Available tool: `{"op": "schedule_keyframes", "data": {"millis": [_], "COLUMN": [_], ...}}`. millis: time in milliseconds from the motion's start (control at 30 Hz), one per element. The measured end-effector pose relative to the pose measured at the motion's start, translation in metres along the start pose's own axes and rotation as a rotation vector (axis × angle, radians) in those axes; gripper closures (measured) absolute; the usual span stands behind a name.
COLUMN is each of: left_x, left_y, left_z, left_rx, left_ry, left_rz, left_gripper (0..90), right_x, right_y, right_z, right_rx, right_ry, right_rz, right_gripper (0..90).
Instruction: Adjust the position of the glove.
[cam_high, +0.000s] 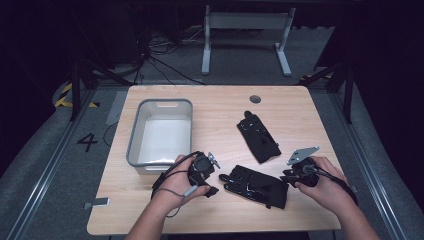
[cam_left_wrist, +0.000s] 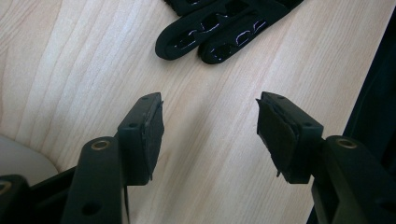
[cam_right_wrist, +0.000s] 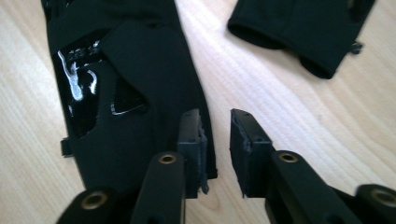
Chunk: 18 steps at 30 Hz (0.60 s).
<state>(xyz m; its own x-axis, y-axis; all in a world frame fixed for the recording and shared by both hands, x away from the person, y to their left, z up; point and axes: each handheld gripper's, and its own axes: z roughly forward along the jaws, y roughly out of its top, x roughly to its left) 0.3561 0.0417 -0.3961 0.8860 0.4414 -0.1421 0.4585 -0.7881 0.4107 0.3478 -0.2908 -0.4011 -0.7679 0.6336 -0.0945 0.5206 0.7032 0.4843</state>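
Gloves, two of them, black, both flat on the worktop (cam_high: 150, 210). Nearest to me lay the near glove (cam_high: 257, 184), stretched crosswise between my two hands, fingertips toward my left side, cuff toward my right.

My right gripper (cam_high: 292, 176) sat at the cuff end. In the right gripper view its fingers (cam_right_wrist: 191, 140) stood a narrow gap apart, one hovering over the cuff edge of that glove (cam_right_wrist: 135, 93), the other over bare wood. No cloth was pinched between them, so I logged them as released. Placement made sense as a spot at the hem, where the fabric offers an edge to take hold of.

My left gripper (cam_high: 210, 172) waited off the fingertip end, tilted down. In the left gripper view its fingers (cam_left_wrist: 144, 135) were spread wide over bare wood, grasping nothing, with the glove's fingertips (cam_left_wrist: 219, 35) ahead and apart from them. My guess: held wide so as to straddle the fingertip end when it moved in.

Farther back lay the far glove (cam_high: 258, 136), angled, well apart from both hands and untouched. To my left beyond the left gripper stood the grey bin (cam_high: 135, 145), nothing visible inside, probably where the gloves were meant to go.
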Motion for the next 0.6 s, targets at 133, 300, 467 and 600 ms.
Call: {"op": "schedule_keyframes", "data": {"millis": [133, 300, 467, 600], "left_x": [0.001, 0.003, 0.009, 0.015], "left_y": [0.002, 0.003, 0.007, 0.012], "left_z": [0.001, 0.003, 0.01, 0.021], "left_rx": [-0.005, -0.019, -0.075, -0.128], "left_ry": [0.002, 0.019, 0.01, 0.02], "left_rz": [0.004, 0.011, 0.073, 0.057], "left_gripper": [41.9, 42.9, 61.1, 61.7], "right_x": [-0.001, -0.004, -0.006, -0.008], "right_y": [-0.002, -0.005, -0.01, -0.015], "right_z": [-0.005, -0.012, -0.015, -0.011], "right_rx": [-0.019, -0.042, -0.05, -0.034], "right_ry": [-0.002, 0.003, 0.043, 0.058], "right_rz": [0.015, 0.063, 0.092, 0.122], "right_gripper": [72.7, 72.4, 73.7, 73.8]}}
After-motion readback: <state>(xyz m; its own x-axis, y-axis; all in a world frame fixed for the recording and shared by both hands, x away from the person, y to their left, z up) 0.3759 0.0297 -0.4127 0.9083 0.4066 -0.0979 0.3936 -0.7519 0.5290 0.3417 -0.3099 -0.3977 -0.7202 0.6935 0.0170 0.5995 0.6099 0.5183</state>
